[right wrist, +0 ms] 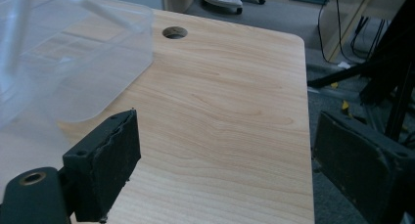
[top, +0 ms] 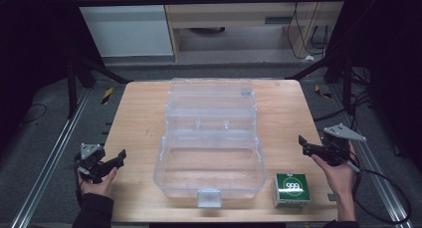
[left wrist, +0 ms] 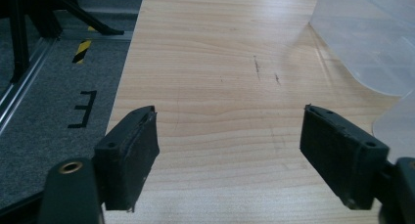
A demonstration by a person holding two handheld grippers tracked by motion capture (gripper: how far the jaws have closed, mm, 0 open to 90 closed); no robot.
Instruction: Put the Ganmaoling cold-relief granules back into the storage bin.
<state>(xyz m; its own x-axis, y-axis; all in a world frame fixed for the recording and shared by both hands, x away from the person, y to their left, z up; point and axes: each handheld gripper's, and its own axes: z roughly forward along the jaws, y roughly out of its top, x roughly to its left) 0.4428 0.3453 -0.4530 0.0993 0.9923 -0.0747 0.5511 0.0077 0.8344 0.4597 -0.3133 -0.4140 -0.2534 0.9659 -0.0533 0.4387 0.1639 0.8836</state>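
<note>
We have both the left gripper [top: 117, 157] and right gripper [top: 304, 143] spread wide, empty, flanking the clear plastic organizer box [top: 211, 138]. Likely risk: the green carton [top: 291, 189], right of the box's front latch, sits near the table [top: 139, 118] edge, so a careless nudge could tip it off.

One clear plastic box [top: 210, 148], one green carton [top: 291, 189], two claws.

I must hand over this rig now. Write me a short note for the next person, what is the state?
Left gripper: open, holds nothing, at the table's left edge.
Right gripper: open, holds nothing, at the right edge.
Clear plastic organiser box: lid open, mid-table, looks empty.
Small green carton: on the light wooden table, right of the box front.
Done: nothing visibly packed.
Left: probably the carton goes into the box.
</note>
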